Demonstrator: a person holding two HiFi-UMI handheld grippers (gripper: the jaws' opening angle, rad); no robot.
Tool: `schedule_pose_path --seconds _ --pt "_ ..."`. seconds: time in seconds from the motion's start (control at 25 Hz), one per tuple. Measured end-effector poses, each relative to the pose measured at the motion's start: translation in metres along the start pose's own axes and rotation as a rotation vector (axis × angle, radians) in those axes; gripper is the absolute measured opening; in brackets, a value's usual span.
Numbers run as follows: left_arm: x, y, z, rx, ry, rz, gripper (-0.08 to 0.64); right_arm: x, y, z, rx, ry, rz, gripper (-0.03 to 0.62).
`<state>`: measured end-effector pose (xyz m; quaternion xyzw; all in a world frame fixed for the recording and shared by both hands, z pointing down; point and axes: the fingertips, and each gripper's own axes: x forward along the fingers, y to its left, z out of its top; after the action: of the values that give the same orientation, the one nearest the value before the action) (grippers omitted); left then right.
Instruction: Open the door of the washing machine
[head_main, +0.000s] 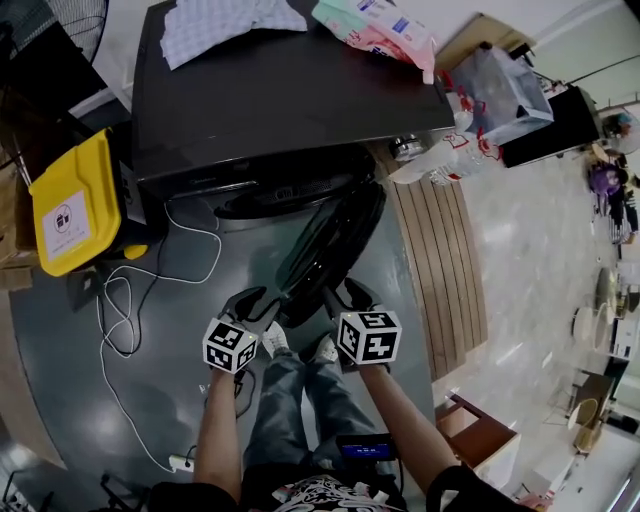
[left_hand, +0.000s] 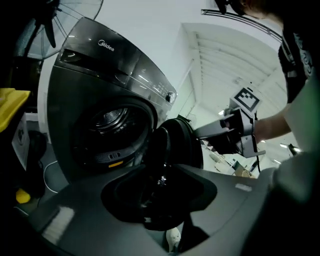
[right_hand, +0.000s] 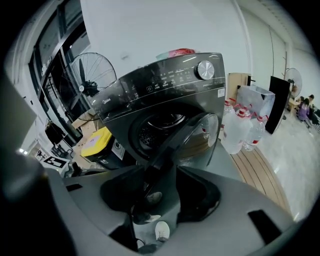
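A view from above shows a dark front-loading washing machine on a grey floor. Its round door is open. It swings out from the right side of the opening towards the person, and its free edge ends just in front of their shoes.

The person holds a pair of tongs in each hand, each with a black-and-white marker cube. The left gripper is just left of the door's free edge and the right gripper is just right of it, so the edge sits between the two tools.

In the left gripper view the jaws are spread apart and the dark rim of the door stands in the gap. The picture is very dark there, so it is hard to say whether a pad touches the rim. In the right gripper view the jaws are also spread, released, with the door seen edge-on above the gap and the drum behind it.

A checked cloth and a pink packet lie on top of the machine. A yellow-lidded bin stands to the left, with a white cable looping across the floor. Water bottles stand on wooden slats to the right.
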<state>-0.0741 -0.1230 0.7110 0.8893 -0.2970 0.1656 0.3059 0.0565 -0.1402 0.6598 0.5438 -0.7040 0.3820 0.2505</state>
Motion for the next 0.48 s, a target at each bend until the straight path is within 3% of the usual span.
schedule_pose_path --seconds 0.24,0.48 --pt "0.003 0.014 0.026 -0.007 -0.061 0.085 0.143 -0.023 -0.025 -0.019 0.015 0.024 -0.034 0.186" --pt "0.003 0.022 0.034 -0.021 -0.089 0.143 0.129 -0.048 -0.055 -0.032 -0.038 0.053 -0.094 0.157"
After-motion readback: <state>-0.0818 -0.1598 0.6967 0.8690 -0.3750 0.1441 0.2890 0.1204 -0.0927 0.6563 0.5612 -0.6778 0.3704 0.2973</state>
